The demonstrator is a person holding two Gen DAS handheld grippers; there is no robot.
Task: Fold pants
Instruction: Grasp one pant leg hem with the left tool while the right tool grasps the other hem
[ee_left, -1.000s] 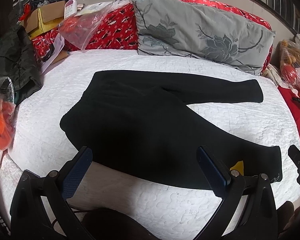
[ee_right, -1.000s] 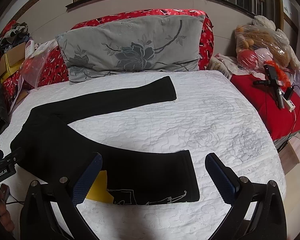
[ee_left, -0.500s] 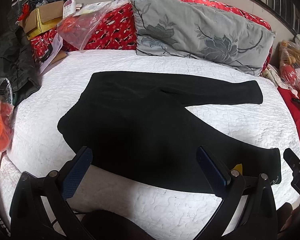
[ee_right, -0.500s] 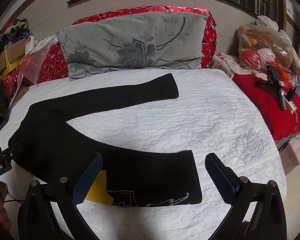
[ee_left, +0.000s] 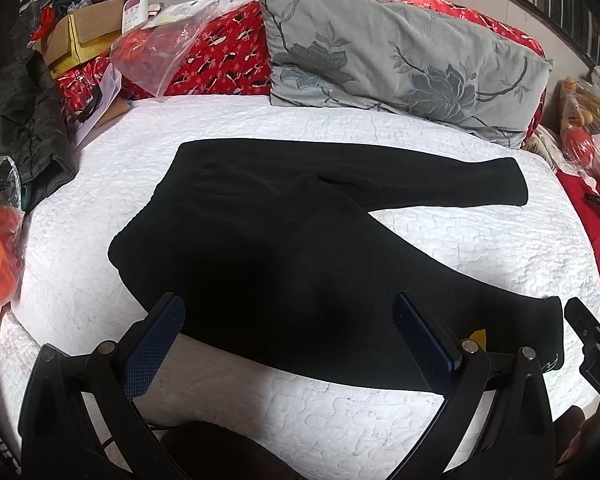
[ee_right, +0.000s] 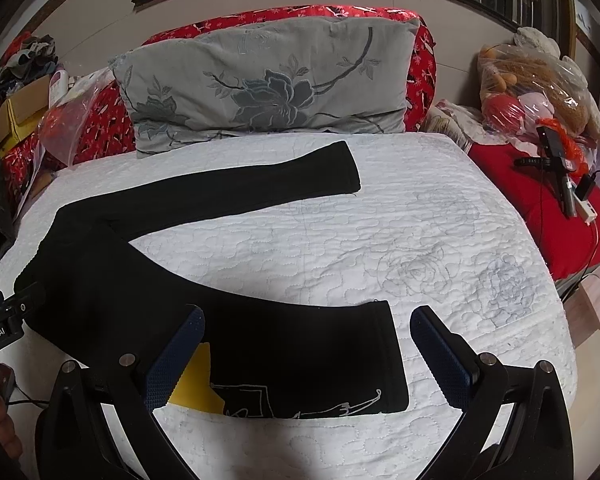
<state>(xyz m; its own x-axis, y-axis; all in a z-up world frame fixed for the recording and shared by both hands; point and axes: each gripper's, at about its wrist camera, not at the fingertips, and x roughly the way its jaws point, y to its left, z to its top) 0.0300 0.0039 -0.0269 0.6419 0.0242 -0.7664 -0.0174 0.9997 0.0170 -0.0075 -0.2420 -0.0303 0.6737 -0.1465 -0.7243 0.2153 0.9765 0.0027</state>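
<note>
Black pants [ee_left: 284, 248] [ee_right: 148, 280], spread flat on white quilt, filling centre of frame; waist at left, legs splayed in a V toward right, near hem bearing white line embroidery.

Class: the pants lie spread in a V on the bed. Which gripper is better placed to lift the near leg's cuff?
Probably the right gripper: open, with the near cuff between its fingers. The left gripper faces the waist end.
</note>
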